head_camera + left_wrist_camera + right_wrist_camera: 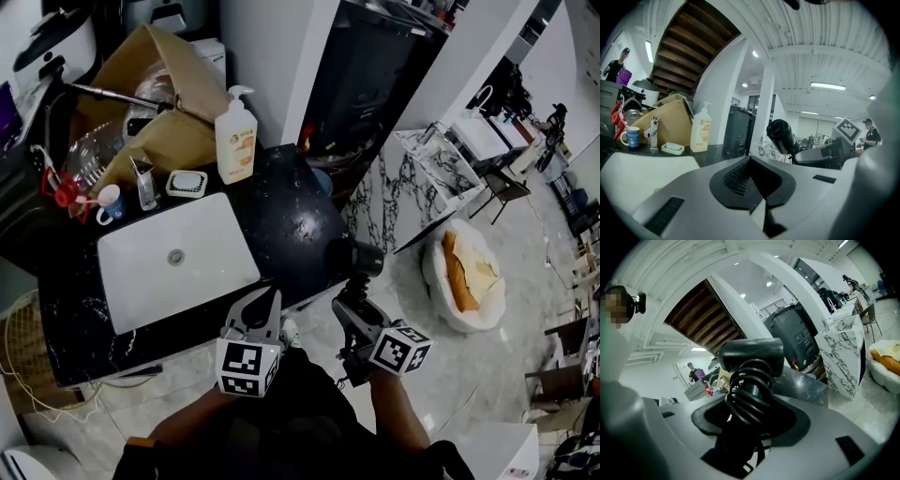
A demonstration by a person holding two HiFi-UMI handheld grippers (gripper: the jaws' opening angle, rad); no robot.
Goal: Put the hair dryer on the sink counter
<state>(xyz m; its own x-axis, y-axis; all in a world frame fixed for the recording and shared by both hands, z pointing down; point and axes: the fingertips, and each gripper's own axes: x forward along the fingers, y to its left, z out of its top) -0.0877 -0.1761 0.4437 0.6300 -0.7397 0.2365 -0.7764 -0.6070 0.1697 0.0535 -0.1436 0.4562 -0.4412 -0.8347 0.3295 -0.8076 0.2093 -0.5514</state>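
Head view: our forearms reach forward side by side to the front edge of the black sink counter (281, 220), where the right gripper (353, 298) holds the black hair dryer (356, 256) upright. Left gripper view: the jaws of our left gripper (752, 161) meet on nothing, and the orange label on the pump bottle (701, 133) is too small to read. Right gripper view: the jaws clamp the dryer's cord-wrapped handle.

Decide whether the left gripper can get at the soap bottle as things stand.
Probably yes: the left gripper is empty, and only the low sink lies between it and the soap bottle; its shut jaws must open first.
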